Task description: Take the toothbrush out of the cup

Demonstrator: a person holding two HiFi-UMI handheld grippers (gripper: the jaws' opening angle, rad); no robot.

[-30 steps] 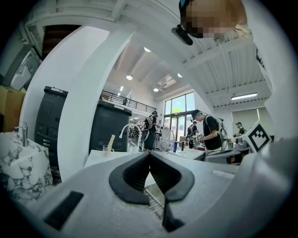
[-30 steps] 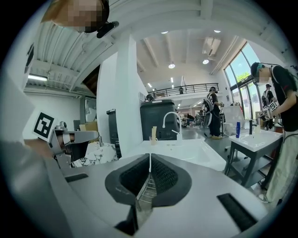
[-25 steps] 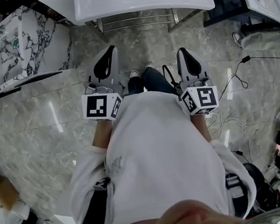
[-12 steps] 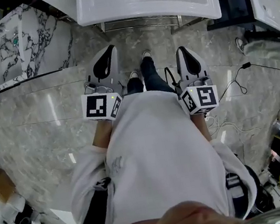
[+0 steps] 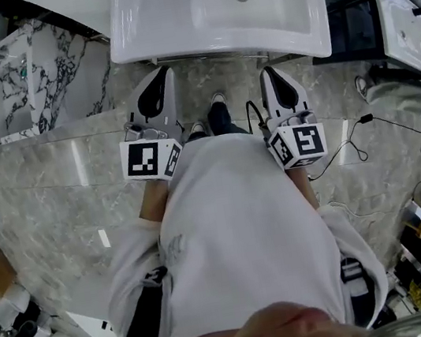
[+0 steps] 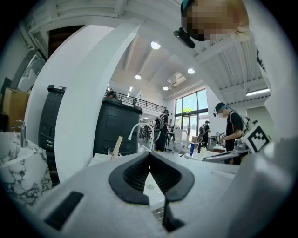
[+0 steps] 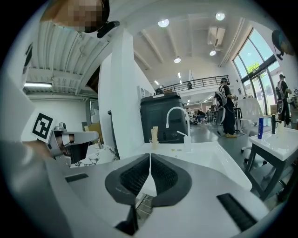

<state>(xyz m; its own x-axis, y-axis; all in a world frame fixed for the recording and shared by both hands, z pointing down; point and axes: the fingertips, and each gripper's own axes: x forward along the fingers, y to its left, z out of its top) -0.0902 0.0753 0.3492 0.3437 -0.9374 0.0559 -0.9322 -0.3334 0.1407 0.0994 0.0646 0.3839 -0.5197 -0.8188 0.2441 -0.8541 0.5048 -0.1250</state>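
Head view is showing a person standing at a white sink (image 5: 171,26) with both grippers held out side by side over the floor just short of its front edge. The left gripper (image 5: 166,73) is keeping its jaws pressed fully together with nothing between them, and the left gripper view confirms it. The right gripper (image 5: 265,73) is likewise closed and empty, its ribbed pads meeting in a thin line.

The toothbrush (image 7: 154,130) is standing upright in the cup (image 7: 153,141) at the far edge of the sink, just left of the curved faucet (image 7: 179,120) as the right gripper view sees it. The left gripper view is catching the same cup off to the left of its jaws. It is sitting too small in both views to tell how deep the handle goes, and the head view is not showing it at all.

The step in hand looks like the reach, so neither claw is ready yet. One gripper should be opening its jaws before arriving, not at the cup. The right gripper is pointing almost straight at the toothbrush, so it seems the better choice. It should be closing on the handle above the rim, then lifting straight up so the cup is not tipping. The left gripper could be steadying the cup meanwhile.
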